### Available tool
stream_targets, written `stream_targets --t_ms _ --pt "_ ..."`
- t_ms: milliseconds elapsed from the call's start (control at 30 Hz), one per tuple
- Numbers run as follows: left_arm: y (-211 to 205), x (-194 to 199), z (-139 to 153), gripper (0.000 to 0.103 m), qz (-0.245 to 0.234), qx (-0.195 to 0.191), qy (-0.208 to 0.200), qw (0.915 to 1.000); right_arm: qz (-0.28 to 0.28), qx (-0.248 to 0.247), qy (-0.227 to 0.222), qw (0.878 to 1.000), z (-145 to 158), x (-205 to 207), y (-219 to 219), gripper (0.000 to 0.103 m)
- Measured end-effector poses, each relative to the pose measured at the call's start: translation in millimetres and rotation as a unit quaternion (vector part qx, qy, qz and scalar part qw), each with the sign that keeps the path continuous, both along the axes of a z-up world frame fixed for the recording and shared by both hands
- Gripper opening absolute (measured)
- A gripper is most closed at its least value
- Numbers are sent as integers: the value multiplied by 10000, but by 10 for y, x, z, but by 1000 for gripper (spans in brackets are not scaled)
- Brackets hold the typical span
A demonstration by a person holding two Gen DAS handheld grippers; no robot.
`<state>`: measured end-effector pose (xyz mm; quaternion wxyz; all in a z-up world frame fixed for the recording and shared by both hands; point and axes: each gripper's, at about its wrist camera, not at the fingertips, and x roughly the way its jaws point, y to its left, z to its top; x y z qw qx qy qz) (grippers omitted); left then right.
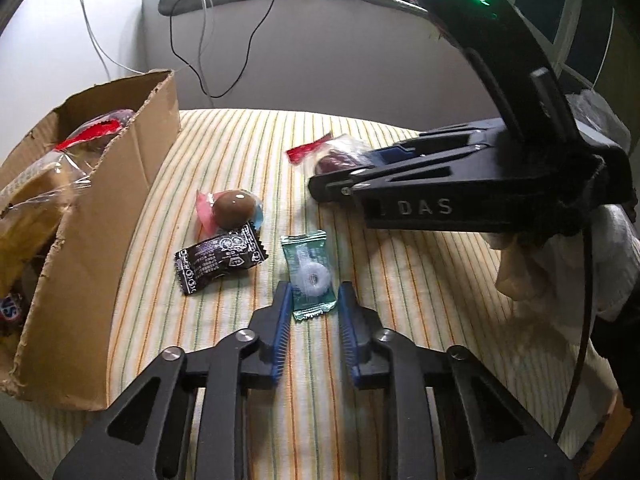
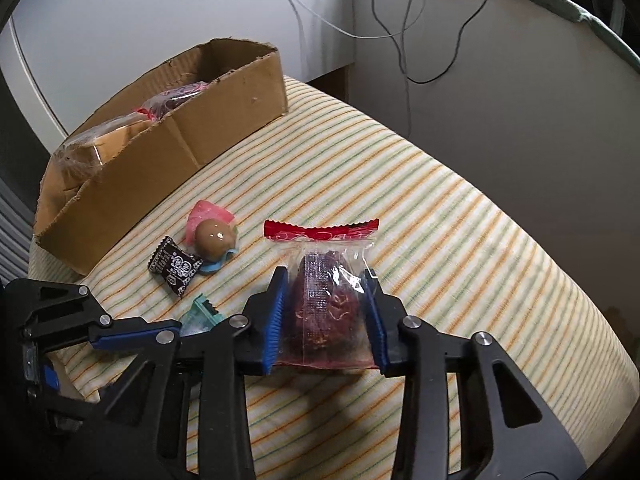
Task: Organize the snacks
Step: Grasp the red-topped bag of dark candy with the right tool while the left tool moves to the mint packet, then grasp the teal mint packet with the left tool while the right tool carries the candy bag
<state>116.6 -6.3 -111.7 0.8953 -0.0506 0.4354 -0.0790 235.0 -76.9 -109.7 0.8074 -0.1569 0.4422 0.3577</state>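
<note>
Left gripper [image 1: 313, 300]: jaws narrowed around the green mint packet [image 1: 307, 275] on the striped cloth [image 1: 400, 280]; pads beside its edges, contact unclear.
Right gripper [image 2: 326, 312]: jaws closed on the red-topped date packet [image 2: 326, 300], pads pressing both sides.
Still loose: black packet [image 1: 221, 258] and brown egg candy [image 1: 234, 210], touching, between the mint and the box.
Box [image 1: 92, 240]: cardboard, at the cloth's left, already holding several snacks.
Progress: partly done; four snacks remain outside.

Green mint packet [image 1: 307, 276] between jaws
</note>
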Motion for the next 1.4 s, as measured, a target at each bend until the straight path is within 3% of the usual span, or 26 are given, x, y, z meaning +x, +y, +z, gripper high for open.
stream_targets --t_ms 67,100,367,400,500,533,667,700,833,1100,1400 --pt "16 -14 6 16 13 -42 -6 10000 -77 41 -29 10000 18 -15 -49 37" --pt "33 -4 -1 5 2 -74 3 10000 -104 53 -50 9999 27 -28 -65 37" --pt "37 14 1 5 -49 -168 3 9998 -235 -84 -203 9995 40 -134 -200 36" --pt "55 32 1 10 -12 -196 2 9998 -246 -68 -184 9995 39 -141 -231 36" --pt "69 78 42 40 76 -301 -19 9995 -295 -55 -198 9994 43 -152 -307 36" --pt "57 82 61 44 84 -302 -33 9995 -318 -43 -197 9993 47 -149 -328 36" --pt "-61 202 32 44 81 -74 104 9999 -405 -9 -212 9990 67 -147 -420 36" --pt "-76 235 11 43 67 -18 108 9999 -418 -15 -229 9989 69 -164 -447 36" --pt "-192 277 -40 20 24 442 25 9990 -480 -54 -284 9984 74 -191 -535 36" --pt "-179 141 -1 18 -105 425 -57 9990 -607 32 -310 9977 133 -254 -617 36" --pt "25 -82 248 18 22 163 -407 9990 -541 354 -598 9961 486 -505 -607 36"
